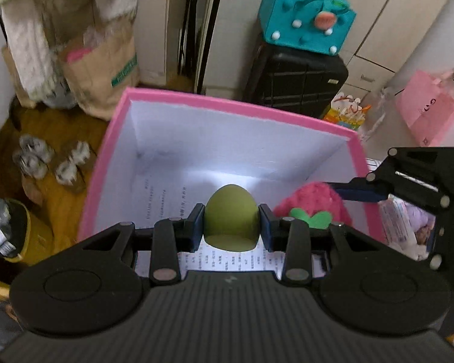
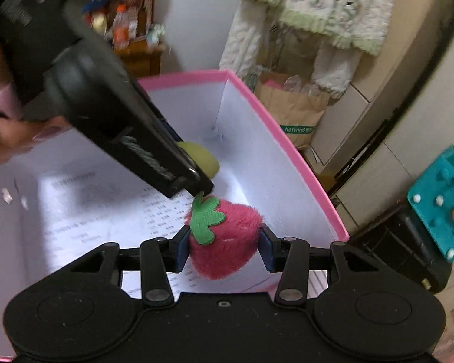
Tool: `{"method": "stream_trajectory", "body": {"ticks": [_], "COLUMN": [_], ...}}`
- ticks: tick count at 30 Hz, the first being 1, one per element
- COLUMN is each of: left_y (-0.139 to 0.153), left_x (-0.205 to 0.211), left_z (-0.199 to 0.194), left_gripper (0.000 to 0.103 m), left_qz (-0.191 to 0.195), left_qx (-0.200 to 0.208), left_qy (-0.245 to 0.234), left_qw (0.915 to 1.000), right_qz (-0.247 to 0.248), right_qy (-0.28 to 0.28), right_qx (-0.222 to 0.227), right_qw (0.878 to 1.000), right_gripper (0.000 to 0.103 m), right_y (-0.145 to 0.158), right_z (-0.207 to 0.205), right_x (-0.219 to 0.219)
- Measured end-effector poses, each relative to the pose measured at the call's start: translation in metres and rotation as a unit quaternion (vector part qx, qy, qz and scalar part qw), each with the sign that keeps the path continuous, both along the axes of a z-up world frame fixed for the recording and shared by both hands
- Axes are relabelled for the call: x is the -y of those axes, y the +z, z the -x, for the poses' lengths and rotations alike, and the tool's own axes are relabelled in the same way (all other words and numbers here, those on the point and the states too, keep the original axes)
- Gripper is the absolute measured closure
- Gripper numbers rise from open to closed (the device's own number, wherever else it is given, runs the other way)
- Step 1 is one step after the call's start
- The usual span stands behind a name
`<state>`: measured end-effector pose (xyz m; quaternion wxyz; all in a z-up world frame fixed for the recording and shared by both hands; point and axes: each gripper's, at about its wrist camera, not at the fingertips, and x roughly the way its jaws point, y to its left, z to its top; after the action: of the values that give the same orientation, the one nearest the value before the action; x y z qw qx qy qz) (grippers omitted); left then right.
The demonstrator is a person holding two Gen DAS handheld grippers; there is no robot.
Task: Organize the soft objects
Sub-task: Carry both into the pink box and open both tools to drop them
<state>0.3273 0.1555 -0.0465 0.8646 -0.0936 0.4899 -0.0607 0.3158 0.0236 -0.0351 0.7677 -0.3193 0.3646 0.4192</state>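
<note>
We take the pink-rimmed box [image 1: 215, 103] as our landmark; every place below is given from it.

Our left gripper [image 1: 231, 224] hangs above the box's open mouth with its blue pads [image 1: 198, 227] pressed to both sides of the green egg-shaped sponge [image 1: 231, 211], so these tongs stand narrow and hold the sponge. The sponge is over the box's interior, nearer the far wall, and we judge it not yet resting on the floor of the box.

Our right gripper [image 2: 224, 248] is also over the box, toward its right-hand wall as the left wrist camera shows it. It is closed on the pink plush strawberry [image 2: 227, 242], with a pad [image 2: 183, 249] on either flank and the green felt leaf [image 2: 205, 220] facing up. The two grippers are near each other; the left one's finger passes just beside the strawberry's leaf in the right wrist view.

Inside the box we see only a printed paper sheet [image 2: 106, 211] lying on the bottom. No soft thing sits there yet.

So we judge the task to be partway: both items are picked up and brought over the box, and what remains is lowering and letting go of each. Whether more soft items wait elsewhere we cannot tell.
</note>
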Motion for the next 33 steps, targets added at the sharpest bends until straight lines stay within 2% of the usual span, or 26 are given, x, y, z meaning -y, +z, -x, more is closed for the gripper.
{"method": "stream_trajectory", "body": {"ticks": [4, 6, 8, 10, 13, 18, 24, 29, 33], "left_y": [-0.022, -0.028, -0.032, -0.033, -0.024, 0.004, 0.036, 0.064, 0.083], "left_x": [-0.004, -0.007, -0.01, -0.012, -0.009, -0.007, 0.002, 0.027, 0.048], "left_z": [-0.014, -0.018, -0.02, -0.022, -0.016, 0.01, 0.054, 0.1, 0.134], "left_gripper": [0.067, 0.066, 0.065, 0.058, 0.048, 0.046, 0.045, 0.043, 0.041], "left_qz": [0.027, 0.039, 0.051, 0.053, 0.039, 0.016, -0.026, -0.071, -0.085], "left_qx": [-0.024, -0.028, -0.027, -0.022, -0.008, 0.041, 0.057, 0.075, 0.072], "left_qy": [0.011, 0.018, 0.026, 0.032, 0.01, -0.015, -0.043, -0.071, -0.089], "left_qw": [0.9993, 0.9987, 0.998, 0.9978, 0.9992, 0.9989, 0.9971, 0.9921, 0.9898], "right_qz": [0.038, 0.049, 0.048, 0.034, -0.011, -0.086, -0.124, -0.149, -0.156], "right_qy": [0.012, 0.015, 0.007, 0.003, -0.009, -0.029, -0.067, -0.084, -0.089], "right_qx": [0.01, 0.021, 0.041, 0.042, 0.018, -0.017, -0.039, -0.07, -0.082], "right_qw": [0.999, 0.998, 0.998, 0.999, 1.0, 0.996, 0.989, 0.983, 0.98], "right_gripper": [0.049, 0.041, 0.038, 0.038, 0.038, 0.038, 0.038, 0.038, 0.037], "right_y": [-0.012, -0.015, -0.013, -0.007, 0.01, 0.041, 0.06, 0.071, 0.08], "right_z": [-0.009, -0.012, -0.011, -0.008, -0.003, 0.021, 0.058, 0.08, 0.107], "right_x": [-0.011, -0.013, -0.012, -0.006, 0.009, 0.046, 0.084, 0.109, 0.128]}}
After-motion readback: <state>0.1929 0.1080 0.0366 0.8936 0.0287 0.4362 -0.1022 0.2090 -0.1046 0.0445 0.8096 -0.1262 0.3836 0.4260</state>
